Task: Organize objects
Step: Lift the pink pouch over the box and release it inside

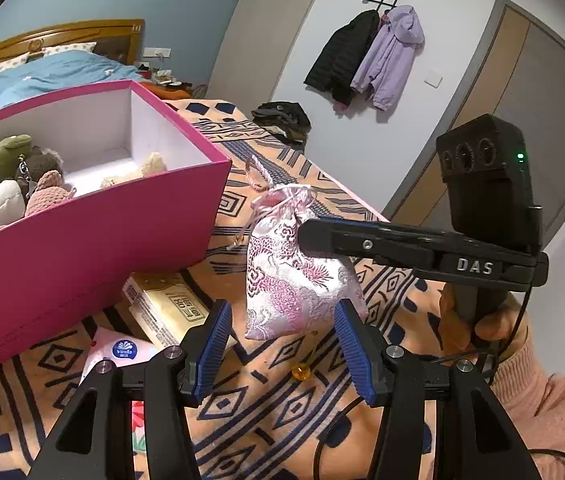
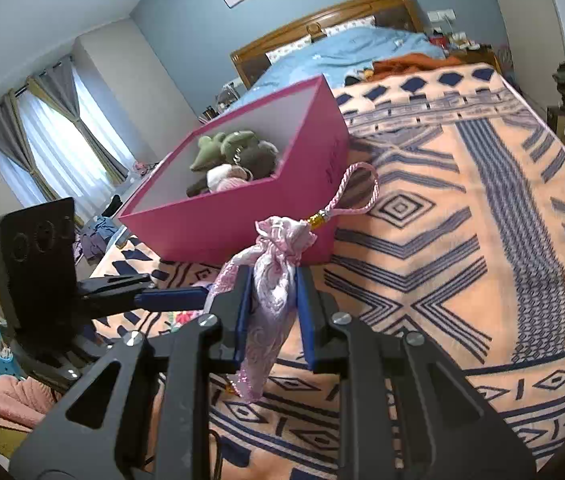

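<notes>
The right gripper [image 2: 272, 300] is clamping its blue pads on a pink-and-white silk pouch [image 2: 270, 292], pinching it at the middle so the gathered neck is sticking up above the fingers and the bottom is hanging below them. The pouch is hanging clear of the patterned blanket [image 2: 462, 248], just in front of the pink box [image 2: 242, 220], with its pink cord [image 2: 358, 188] looping up against the box's near wall.

In the left wrist view the same pouch [image 1: 294, 276] is dangling from the right gripper [image 1: 314, 236], just to the right of the pink box [image 1: 94, 240]. The left gripper [image 1: 282, 336] is pointing at the pouch with its jaws apart and nothing between its pads. Inside the box, soft toys [image 1: 6, 172] are lying at the left end. A cream packet [image 1: 170, 308] and a tissue pack [image 1: 122, 352] are lying on the blanket [image 1: 274, 408] beside the box's near corner, and a small amber bead [image 1: 301, 372] is sitting below the pouch.
</notes>
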Action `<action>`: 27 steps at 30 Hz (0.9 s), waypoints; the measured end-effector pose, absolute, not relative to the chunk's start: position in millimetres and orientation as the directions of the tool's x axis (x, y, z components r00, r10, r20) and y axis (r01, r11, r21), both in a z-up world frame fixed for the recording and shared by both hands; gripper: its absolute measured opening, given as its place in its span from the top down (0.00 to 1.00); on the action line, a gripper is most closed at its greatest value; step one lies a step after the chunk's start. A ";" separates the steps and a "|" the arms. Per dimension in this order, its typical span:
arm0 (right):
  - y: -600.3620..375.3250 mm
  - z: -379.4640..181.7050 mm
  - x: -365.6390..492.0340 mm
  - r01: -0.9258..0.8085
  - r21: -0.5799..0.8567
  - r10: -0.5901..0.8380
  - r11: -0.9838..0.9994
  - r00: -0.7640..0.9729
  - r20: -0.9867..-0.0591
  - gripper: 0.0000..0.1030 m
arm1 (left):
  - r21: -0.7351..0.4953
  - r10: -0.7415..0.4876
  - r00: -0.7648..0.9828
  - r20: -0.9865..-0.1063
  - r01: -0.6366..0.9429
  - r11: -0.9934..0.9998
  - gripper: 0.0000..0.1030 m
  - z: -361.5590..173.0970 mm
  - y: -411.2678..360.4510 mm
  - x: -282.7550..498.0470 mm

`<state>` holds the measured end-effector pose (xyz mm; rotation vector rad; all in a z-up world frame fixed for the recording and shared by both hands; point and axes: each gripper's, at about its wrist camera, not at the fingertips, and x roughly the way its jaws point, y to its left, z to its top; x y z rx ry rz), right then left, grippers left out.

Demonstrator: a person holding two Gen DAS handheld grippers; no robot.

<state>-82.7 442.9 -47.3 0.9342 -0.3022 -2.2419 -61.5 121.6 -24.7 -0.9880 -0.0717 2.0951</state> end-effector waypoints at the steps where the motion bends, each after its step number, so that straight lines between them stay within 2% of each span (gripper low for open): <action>1: 442.0 -44.3 -80.7 0.511 0.439 -0.672 -0.739 -0.512 -0.535 0.77 | -0.366 0.692 -0.369 -0.620 -0.644 -0.672 0.49 -23.7 121.0 -60.8; 9: 434.2 -14.9 -71.1 0.566 0.392 -0.685 -0.726 -0.540 -0.489 0.77 | -0.367 0.714 -0.404 -0.572 -0.652 -0.663 0.63 -2.0 113.6 -55.6; 27: 397.4 41.8 -87.0 0.689 0.314 -0.749 -0.653 -0.526 -0.402 0.77 | -0.307 0.683 -0.521 -0.512 -0.632 -0.712 0.65 49.0 87.8 -65.5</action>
